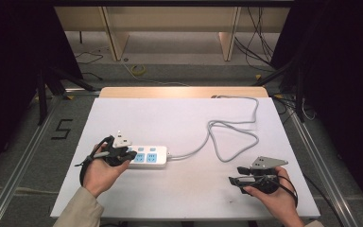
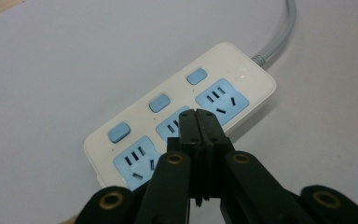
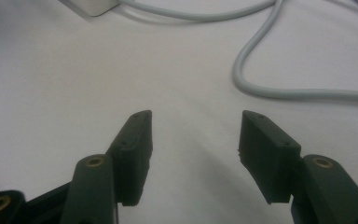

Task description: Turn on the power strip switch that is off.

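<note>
Power strip (image 1: 147, 157): white, three blue sockets with switches (image 2: 159, 102), lower left of centre on the bench (image 1: 170, 118); grey cord (image 1: 236, 137) loops toward the upper right. Left hand-held gripper (image 2: 196, 122): jaws closed, empty, tips over the middle socket, probably poised to press a switch. Right hand-held gripper (image 3: 195, 140): jaws apart, empty, idle at lower right.
</note>
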{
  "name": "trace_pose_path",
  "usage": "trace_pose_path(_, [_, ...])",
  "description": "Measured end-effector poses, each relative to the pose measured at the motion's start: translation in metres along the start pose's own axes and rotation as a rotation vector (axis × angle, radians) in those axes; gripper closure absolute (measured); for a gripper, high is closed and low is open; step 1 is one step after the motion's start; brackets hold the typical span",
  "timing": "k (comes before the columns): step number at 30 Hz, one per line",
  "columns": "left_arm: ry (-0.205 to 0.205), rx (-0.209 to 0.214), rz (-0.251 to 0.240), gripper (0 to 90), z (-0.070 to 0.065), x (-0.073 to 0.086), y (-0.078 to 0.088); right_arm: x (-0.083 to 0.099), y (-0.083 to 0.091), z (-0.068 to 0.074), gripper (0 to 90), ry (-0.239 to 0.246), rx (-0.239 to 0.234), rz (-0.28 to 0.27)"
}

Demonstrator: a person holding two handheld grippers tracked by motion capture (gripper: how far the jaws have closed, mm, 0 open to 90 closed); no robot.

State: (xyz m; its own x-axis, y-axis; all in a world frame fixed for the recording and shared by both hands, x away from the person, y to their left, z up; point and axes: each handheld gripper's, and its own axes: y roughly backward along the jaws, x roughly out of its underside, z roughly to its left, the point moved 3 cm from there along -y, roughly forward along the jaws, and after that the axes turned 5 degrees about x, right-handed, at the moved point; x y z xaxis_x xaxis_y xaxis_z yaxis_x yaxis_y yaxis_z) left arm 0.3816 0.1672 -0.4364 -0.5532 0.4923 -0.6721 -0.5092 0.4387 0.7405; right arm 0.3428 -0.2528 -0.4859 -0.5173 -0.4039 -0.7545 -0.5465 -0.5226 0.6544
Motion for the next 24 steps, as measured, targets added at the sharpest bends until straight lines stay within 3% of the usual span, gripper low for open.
trace_pose_path(24, [0.001,-0.033,0.026,89.9,0.011,-0.006,-0.002,0.000,0.000,0.000,45.3,0.001,0.000,0.000])
